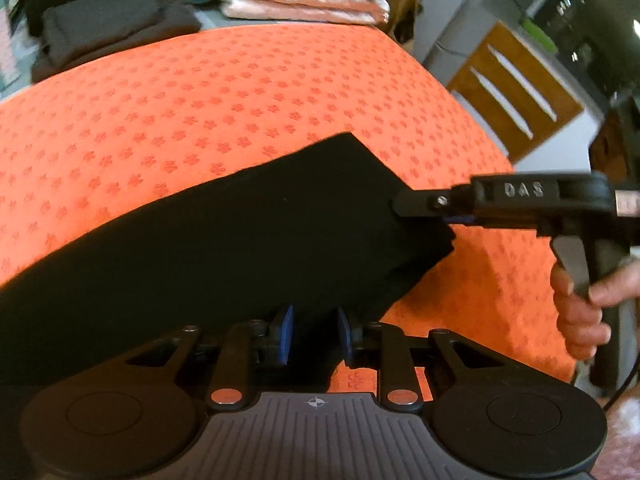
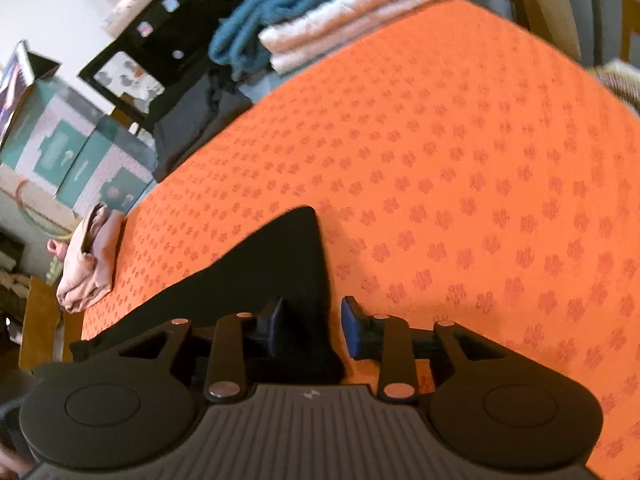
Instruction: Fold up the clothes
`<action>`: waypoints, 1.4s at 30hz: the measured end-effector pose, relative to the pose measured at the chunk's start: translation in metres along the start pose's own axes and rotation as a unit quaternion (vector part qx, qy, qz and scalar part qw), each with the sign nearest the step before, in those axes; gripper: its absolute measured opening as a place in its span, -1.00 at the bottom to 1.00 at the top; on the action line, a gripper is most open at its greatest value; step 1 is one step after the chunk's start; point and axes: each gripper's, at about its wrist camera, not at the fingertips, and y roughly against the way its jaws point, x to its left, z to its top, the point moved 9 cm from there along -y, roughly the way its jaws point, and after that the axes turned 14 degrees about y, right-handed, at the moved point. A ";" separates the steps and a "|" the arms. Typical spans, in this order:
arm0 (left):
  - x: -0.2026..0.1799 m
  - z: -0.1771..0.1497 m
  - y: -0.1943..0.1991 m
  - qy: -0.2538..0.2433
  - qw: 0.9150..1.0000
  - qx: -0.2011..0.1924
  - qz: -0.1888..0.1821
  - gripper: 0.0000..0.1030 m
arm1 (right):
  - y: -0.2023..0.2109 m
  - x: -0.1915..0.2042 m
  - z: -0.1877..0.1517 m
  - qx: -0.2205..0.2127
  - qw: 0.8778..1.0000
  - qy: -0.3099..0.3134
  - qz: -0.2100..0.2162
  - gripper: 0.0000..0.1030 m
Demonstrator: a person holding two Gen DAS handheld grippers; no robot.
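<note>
Orange cloth [image 1: 240, 92], black garment [image 1: 224, 240] between both grippers' parted fingers – pink bundle [image 2: 90, 260] right view only

Black left gripper [image 1: 312, 334] — blue pads, silver screws, ribbed grey base.

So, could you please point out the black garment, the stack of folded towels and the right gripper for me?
black garment [image 1: 224, 248]: left wrist view, middle of the dark cloth.
stack of folded towels [image 1: 304, 0]: left wrist view, pink layers at the far edge.
right gripper [image 2: 312, 330]: right wrist view, midway between fingertips.
</note>
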 end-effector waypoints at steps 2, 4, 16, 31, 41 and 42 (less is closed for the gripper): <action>-0.001 0.000 -0.001 -0.006 1.000 -0.002 0.001 -0.47 | -0.005 -0.002 -0.003 0.006 1.000 -0.010 0.005 -0.31; 0.002 -0.001 0.000 0.009 1.000 -0.006 -0.004 -0.47 | -0.007 0.003 -0.004 0.009 1.000 0.001 0.005 -0.39; 0.025 0.001 0.037 0.145 0.985 -0.048 -0.080 -0.35 | 0.021 0.073 0.022 -0.027 0.992 0.126 0.000 -0.77; 0.074 0.011 0.096 0.351 0.914 -0.116 -0.170 0.33 | 0.023 0.194 0.014 -0.006 0.933 0.358 0.026 -0.77; 0.087 0.004 0.087 0.384 0.904 -0.104 -0.160 0.32 | 0.021 0.235 -0.012 0.008 0.896 0.441 0.048 -0.77; 0.088 0.003 0.086 0.385 0.904 -0.103 -0.157 0.29 | 0.021 0.239 -0.014 0.009 0.893 0.447 0.050 -0.77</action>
